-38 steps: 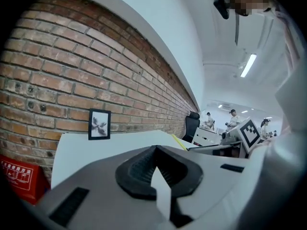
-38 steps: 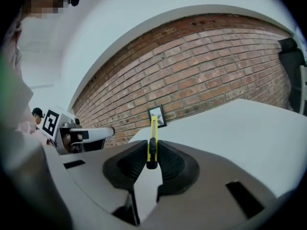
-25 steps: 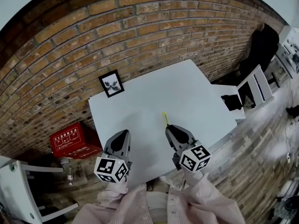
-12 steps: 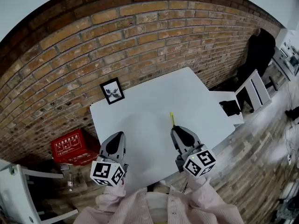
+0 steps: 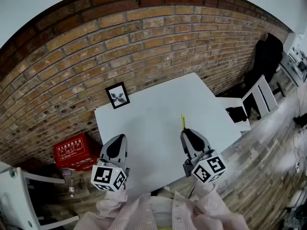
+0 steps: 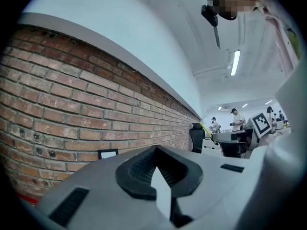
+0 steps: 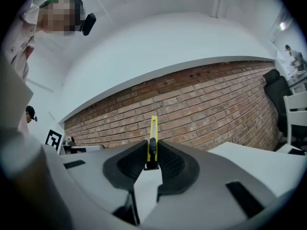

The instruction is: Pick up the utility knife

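The utility knife point(image 5: 183, 121) is slim and yellow with a black slider. It sticks forward out of my right gripper point(image 5: 188, 133), whose jaws are shut on its rear half, lifted above the white table point(image 5: 153, 114). In the right gripper view the utility knife point(image 7: 153, 137) stands on edge between the black pads, its tip against the brick wall. My left gripper point(image 5: 116, 146) hovers over the table's near left part. In the left gripper view its jaws point(image 6: 154, 163) are closed together with nothing between them.
A small framed picture point(image 5: 117, 95) leans against the brick wall at the table's far left corner. A red box point(image 5: 73, 151) lies on the floor left of the table. White chairs point(image 5: 259, 96) and a dark-clothed person point(image 5: 266, 56) are at the right.
Both grippers have risen, the right one carrying the knife up off the table. The view has tilted so the table sits slightly lower and farther right.
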`<state>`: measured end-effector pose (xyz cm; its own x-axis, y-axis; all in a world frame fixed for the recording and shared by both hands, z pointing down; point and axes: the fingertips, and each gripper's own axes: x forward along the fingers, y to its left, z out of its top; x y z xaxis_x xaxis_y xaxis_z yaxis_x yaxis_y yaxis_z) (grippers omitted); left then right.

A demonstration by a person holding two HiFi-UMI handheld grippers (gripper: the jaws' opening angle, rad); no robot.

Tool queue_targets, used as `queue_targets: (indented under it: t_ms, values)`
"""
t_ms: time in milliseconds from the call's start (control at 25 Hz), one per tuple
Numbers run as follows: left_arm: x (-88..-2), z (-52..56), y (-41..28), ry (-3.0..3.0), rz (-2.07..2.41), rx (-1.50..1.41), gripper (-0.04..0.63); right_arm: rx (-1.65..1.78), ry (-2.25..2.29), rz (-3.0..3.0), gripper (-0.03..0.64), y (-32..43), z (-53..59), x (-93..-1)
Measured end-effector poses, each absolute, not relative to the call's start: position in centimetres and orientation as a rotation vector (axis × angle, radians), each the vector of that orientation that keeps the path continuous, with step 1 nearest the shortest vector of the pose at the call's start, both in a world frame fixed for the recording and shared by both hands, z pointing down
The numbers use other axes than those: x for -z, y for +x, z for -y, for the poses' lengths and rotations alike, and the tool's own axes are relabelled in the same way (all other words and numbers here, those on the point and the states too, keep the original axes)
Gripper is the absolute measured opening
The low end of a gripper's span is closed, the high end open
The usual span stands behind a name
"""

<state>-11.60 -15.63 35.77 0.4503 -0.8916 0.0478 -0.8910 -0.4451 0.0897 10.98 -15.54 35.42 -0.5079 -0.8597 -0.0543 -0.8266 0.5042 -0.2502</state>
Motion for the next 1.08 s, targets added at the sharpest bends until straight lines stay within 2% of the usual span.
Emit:
queue_targets:
  t_ms: [1080]
  values:
    - [-36.0, 14.5, -11.4, 2.578, 1.622, -0.029, -0.006, 0.248, -1.53, -2.587, 0.066, 12.6, 14.5, -36.2]
